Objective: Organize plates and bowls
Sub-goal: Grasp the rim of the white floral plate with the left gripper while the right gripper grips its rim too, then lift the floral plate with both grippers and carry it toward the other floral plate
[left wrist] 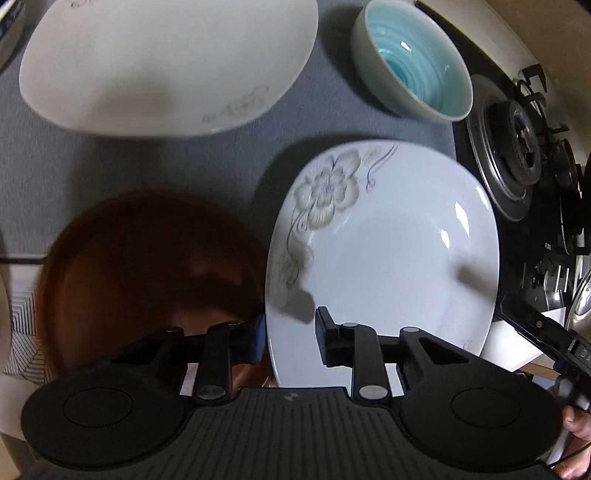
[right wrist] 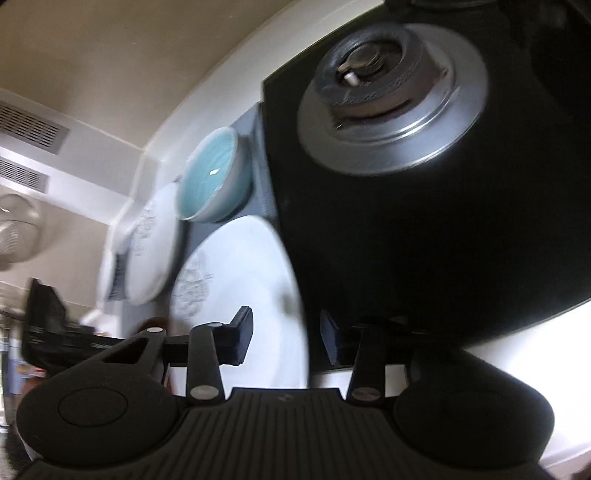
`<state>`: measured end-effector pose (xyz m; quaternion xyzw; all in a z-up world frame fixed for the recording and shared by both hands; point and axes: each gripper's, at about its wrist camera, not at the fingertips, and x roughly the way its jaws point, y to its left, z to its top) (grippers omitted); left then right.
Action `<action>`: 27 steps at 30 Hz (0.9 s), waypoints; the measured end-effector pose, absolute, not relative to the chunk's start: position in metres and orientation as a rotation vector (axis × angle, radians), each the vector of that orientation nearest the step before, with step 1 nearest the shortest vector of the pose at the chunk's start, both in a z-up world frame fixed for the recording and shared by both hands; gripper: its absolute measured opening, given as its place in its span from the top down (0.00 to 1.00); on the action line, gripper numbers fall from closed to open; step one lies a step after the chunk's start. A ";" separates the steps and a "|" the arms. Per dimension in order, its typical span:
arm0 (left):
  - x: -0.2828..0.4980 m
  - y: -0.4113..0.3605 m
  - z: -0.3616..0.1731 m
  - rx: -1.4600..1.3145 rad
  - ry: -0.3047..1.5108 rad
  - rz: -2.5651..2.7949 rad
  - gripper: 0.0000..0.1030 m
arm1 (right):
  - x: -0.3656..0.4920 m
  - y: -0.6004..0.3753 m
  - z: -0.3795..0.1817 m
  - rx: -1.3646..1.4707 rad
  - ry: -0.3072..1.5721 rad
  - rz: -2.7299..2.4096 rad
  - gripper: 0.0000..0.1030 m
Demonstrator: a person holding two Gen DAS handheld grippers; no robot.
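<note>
A white flower-patterned plate (left wrist: 384, 254) lies on the grey counter before my left gripper (left wrist: 290, 336), whose jaws straddle the plate's near left rim with a gap, so it is open. A brown plate (left wrist: 147, 266) lies to its left. A larger white plate (left wrist: 166, 62) sits at the back, a blue-glazed bowl (left wrist: 417, 62) at back right. My right gripper (right wrist: 286, 338) is open, its jaws on either side of the flowered plate's (right wrist: 240, 280) right rim. The blue bowl (right wrist: 210, 181) and the larger white plate (right wrist: 151, 243) lie beyond.
A black gas hob with a burner (left wrist: 517, 147) borders the counter on the right, close to the flowered plate; the burner (right wrist: 388, 96) fills the right wrist view. A blue-patterned dish edge (left wrist: 9, 29) shows at far left. A striped cloth (left wrist: 22, 332) lies near left.
</note>
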<state>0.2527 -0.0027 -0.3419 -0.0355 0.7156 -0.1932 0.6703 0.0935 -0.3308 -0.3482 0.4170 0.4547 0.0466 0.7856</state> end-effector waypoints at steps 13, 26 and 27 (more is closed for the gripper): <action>0.255 -0.013 -0.337 -0.046 1.581 -0.384 0.73 | 0.109 -0.334 -0.375 0.923 1.020 0.195 0.84; 0.242 -0.047 -0.333 -0.018 1.578 -0.441 0.73 | 0.069 -0.363 -0.384 1.012 0.967 0.166 0.94; 0.242 -0.049 -0.336 -0.011 1.581 -0.444 0.72 | 0.068 -0.366 -0.386 1.025 0.963 0.160 0.94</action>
